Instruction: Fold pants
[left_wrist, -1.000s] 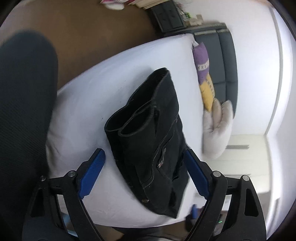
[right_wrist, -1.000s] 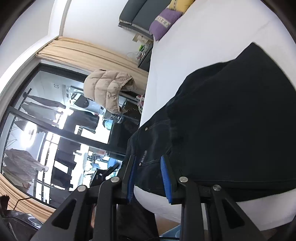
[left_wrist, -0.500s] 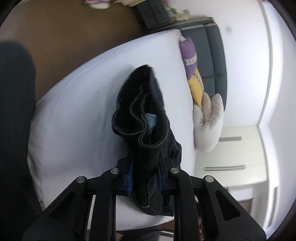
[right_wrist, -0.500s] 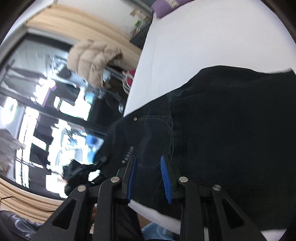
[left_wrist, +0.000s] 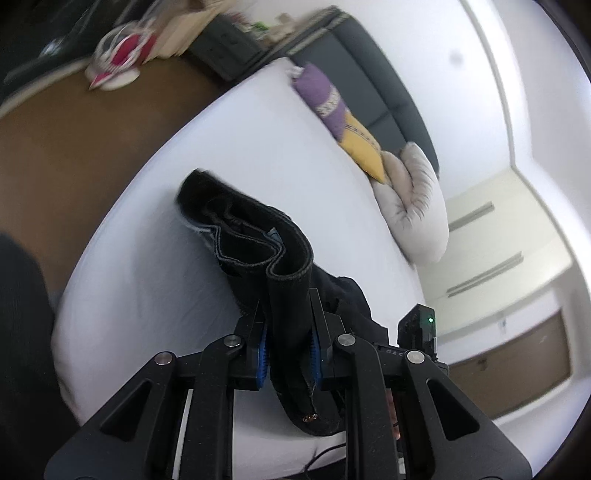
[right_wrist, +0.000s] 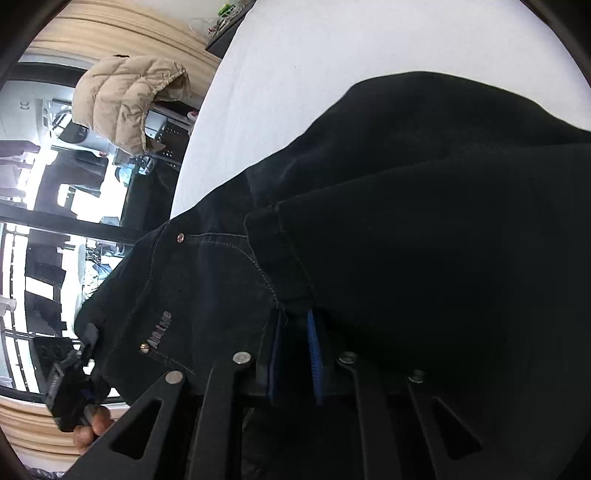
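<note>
Black jeans (left_wrist: 255, 240) lie bunched on the white bed (left_wrist: 258, 133), their stitched hems curling up. My left gripper (left_wrist: 289, 347) is shut on a thick fold of them and holds that fold off the sheet. In the right wrist view the jeans (right_wrist: 424, 221) fill most of the picture, with a rivet and a small logo near the pocket. My right gripper (right_wrist: 294, 354) sits at a hem edge. Its jaws are closing, with dark cloth between the blue pads (right_wrist: 314, 350). A hand (right_wrist: 88, 432) holds a black gripper body at the lower left.
Purple and yellow pillows (left_wrist: 343, 118) and a pale grey cushion (left_wrist: 413, 206) line the far side of the bed by a dark headboard (left_wrist: 388, 85). Brown floor (left_wrist: 74, 140) lies to the left. A beige puffer jacket (right_wrist: 125, 99) hangs by the glass door (right_wrist: 37, 229).
My left gripper went from wide open around the jeans to shut on a fold, then rose and rolled with it. My right gripper slid across the jeans and its pads drew closer.
</note>
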